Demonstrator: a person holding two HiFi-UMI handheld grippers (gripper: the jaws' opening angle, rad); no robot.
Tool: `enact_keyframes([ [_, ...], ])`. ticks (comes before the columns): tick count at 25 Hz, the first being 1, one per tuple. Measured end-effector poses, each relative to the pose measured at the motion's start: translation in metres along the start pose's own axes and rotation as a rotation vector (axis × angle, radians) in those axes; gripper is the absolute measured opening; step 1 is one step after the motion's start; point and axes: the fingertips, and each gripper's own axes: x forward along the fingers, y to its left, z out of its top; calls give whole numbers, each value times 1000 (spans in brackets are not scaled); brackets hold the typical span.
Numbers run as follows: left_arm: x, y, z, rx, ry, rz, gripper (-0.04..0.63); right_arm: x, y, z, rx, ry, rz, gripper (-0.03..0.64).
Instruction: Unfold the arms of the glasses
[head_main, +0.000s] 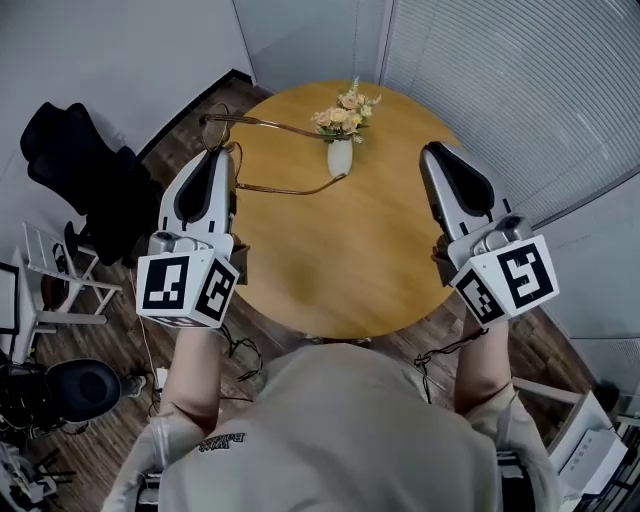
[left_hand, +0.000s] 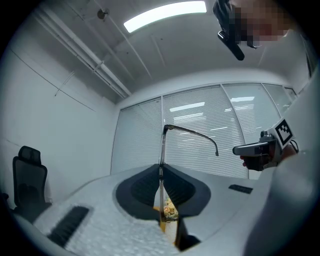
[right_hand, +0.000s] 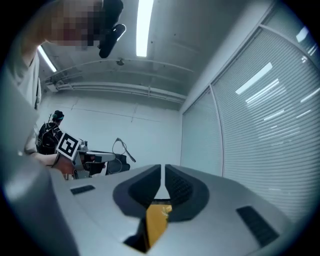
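Observation:
Thin wire-framed glasses (head_main: 268, 125) hang in the air over the far left of the round wooden table (head_main: 330, 270). My left gripper (head_main: 226, 150) is shut on the frame near one lens. Two arms reach rightward from it, one toward the flowers and one lower (head_main: 290, 190). In the left gripper view one thin bar of the glasses (left_hand: 162, 150) rises out of the shut jaws and an arm (left_hand: 192, 132) curves off to the right. My right gripper (head_main: 432, 150) is held up at the table's right side with its jaws together and nothing between them (right_hand: 163, 172).
A white vase of flowers (head_main: 341, 150) stands at the back of the table, close to the glasses' arm tips. A black office chair (head_main: 80, 170) and a white folding chair (head_main: 60, 280) stand on the floor at left. Window blinds (head_main: 500, 70) run along the right.

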Motion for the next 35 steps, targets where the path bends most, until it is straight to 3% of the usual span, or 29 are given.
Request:
enact_keyframes([
  [7,-6,4,-5,5,7,4,38,-13,3,18,-53,-36,-25,41],
  [21,-31,-14,-54,-32,123,-31,38,-26,14,-53,89,97,-35,40],
  [30,-37,-16,-70,-41,163,-30,38,-27,34,-82,47,188,37,40],
  [35,-38,-19,-70,-39,163,-34,38,-28,39,-85,45,189,48,40],
])
